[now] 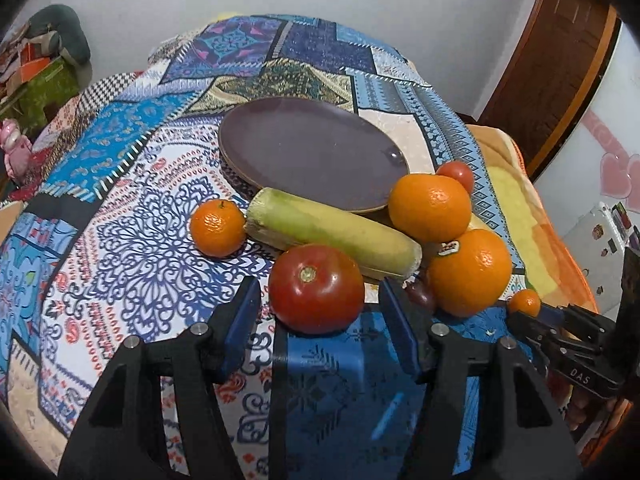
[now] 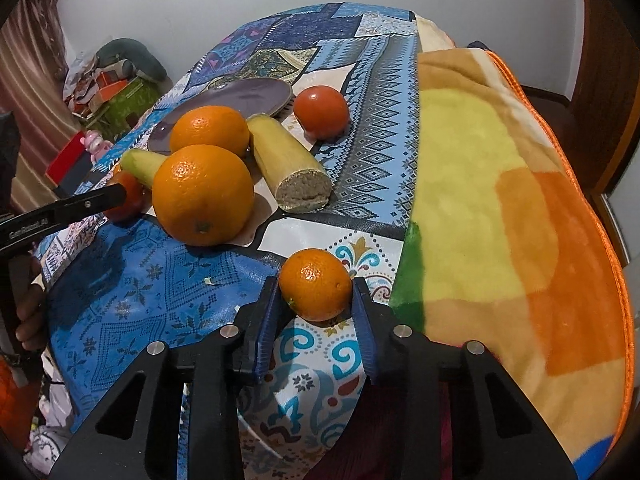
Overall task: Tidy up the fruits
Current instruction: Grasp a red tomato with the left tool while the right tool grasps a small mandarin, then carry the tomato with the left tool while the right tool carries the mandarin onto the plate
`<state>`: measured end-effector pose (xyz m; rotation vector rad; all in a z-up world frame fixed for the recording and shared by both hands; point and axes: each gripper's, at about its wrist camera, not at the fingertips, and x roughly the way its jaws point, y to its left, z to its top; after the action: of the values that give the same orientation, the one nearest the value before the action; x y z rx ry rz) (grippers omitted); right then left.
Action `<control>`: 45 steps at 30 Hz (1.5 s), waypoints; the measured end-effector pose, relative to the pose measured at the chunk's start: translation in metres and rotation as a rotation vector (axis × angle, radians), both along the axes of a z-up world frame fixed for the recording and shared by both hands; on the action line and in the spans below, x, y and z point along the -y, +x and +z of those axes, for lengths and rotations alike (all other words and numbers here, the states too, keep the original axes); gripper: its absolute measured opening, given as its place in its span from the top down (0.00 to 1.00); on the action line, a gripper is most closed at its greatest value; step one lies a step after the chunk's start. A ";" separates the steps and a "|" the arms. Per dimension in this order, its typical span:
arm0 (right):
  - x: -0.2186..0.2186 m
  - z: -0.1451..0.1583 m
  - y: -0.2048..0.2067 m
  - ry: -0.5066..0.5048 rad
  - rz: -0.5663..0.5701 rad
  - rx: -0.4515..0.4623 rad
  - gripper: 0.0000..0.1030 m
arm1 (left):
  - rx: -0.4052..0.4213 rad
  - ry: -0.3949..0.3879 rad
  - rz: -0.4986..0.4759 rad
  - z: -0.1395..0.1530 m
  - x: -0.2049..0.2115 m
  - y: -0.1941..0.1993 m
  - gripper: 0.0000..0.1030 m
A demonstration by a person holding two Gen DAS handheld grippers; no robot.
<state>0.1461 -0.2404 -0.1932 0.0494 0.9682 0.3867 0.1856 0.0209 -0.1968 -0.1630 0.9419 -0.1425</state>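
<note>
A big red tomato (image 1: pixel 316 288) sits on the patterned tablecloth between the blue pads of my left gripper (image 1: pixel 319 286); the jaws stand open, with a small gap on each side. My right gripper (image 2: pixel 315 282) is shut on a small mandarin (image 2: pixel 316 284), both pads against its sides. Behind lie two large oranges (image 1: pixel 430 206) (image 1: pixel 470 272), a pale green marrow (image 1: pixel 332 236), a second cut marrow (image 2: pixel 288 164), another mandarin (image 1: pixel 218 228) and a second tomato (image 2: pixel 322 110). An empty purple plate (image 1: pixel 312 152) lies beyond them.
An orange and yellow blanket (image 2: pixel 500 200) covers the right side of the table. A small dark fruit (image 1: pixel 420 294) lies by the left gripper's right finger. Boxes and clutter (image 1: pixel 36 72) stand off the table's left; a wooden door (image 1: pixel 560 60) is at the far right.
</note>
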 end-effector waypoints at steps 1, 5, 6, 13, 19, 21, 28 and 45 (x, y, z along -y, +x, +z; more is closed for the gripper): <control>-0.001 0.000 0.001 -0.002 0.003 0.001 0.68 | -0.007 -0.001 0.004 -0.002 0.000 0.003 0.44; -0.002 0.000 0.003 -0.008 0.008 0.007 0.69 | -0.024 0.005 0.013 -0.007 -0.002 0.008 0.51; -0.002 0.001 0.004 -0.008 0.007 0.009 0.69 | -0.028 0.002 0.014 -0.008 -0.002 0.009 0.51; -0.001 0.013 0.008 0.006 0.003 0.038 0.69 | -0.018 0.000 0.009 -0.003 -0.003 0.003 0.52; -0.004 0.037 0.012 0.011 0.012 0.115 0.69 | 0.036 0.007 0.015 0.021 -0.008 -0.010 0.52; -0.008 0.047 0.015 0.015 0.016 0.145 0.69 | 0.059 0.003 0.018 0.032 -0.009 -0.013 0.52; -0.033 0.085 0.032 0.028 0.070 0.268 0.69 | 0.145 0.024 0.029 0.071 -0.015 -0.012 0.52; -0.099 0.116 0.081 0.026 0.169 0.386 0.69 | 0.220 0.059 0.069 0.111 -0.030 0.037 0.52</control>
<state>0.2275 -0.1411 -0.0767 -0.0827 0.5871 0.5422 0.2227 0.0511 -0.0860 -0.1223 0.7197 -0.0674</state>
